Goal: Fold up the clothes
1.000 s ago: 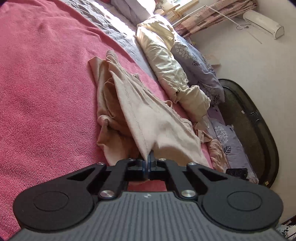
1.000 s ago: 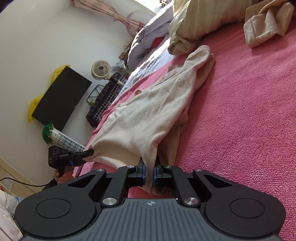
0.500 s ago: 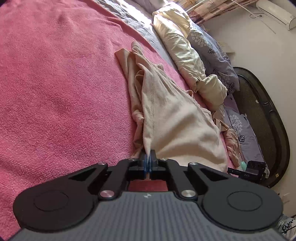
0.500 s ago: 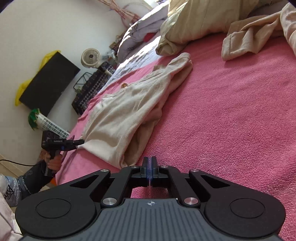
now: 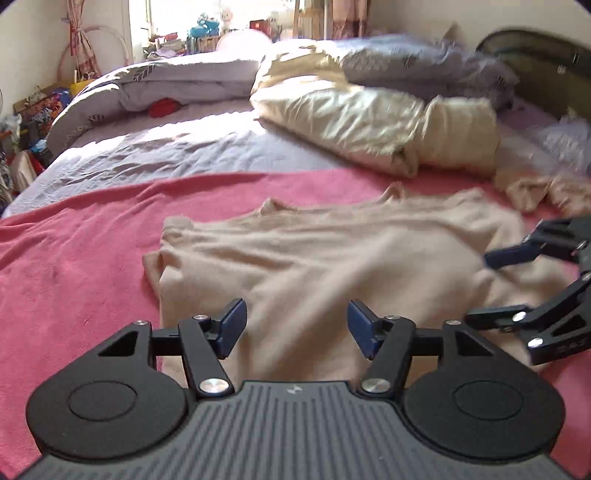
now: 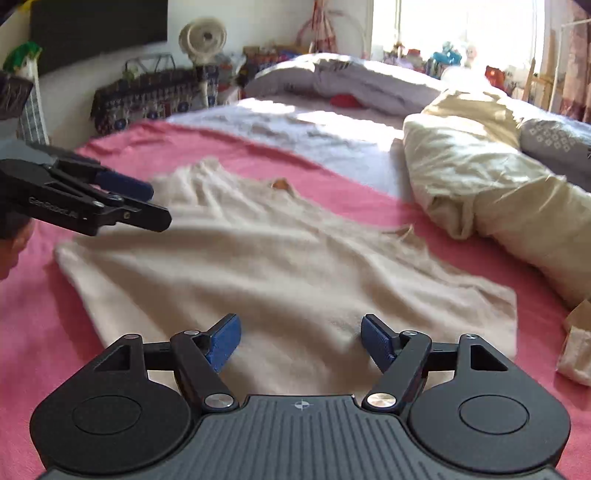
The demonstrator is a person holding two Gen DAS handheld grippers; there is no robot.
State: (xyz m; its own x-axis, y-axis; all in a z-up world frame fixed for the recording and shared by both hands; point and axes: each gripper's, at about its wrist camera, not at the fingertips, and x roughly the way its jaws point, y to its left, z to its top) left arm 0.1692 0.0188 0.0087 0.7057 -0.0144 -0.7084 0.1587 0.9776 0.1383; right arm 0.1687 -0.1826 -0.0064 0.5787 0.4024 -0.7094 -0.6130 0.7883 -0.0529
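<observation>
A beige garment lies spread out, slightly rumpled, on the pink blanket of a bed. My left gripper hovers over the garment's near edge. Its jaws are opening, with only cloth below them and nothing pinched. My right gripper hangs over the same garment further right, jaws also opening and empty. Each gripper shows in the other's view: the right gripper at the right edge, the left gripper at the left. The picture is blurred by motion.
A cream quilt and grey bedding are heaped at the back of the bed. Another beige garment lies crumpled to the right. A fan, a dark screen and clutter stand beyond the bed's far left side.
Both grippers were shut on the garment's edge and have let go and opened. Both views have rolled upright. The garment, bunched into a long strip before, now lies spread flat.
</observation>
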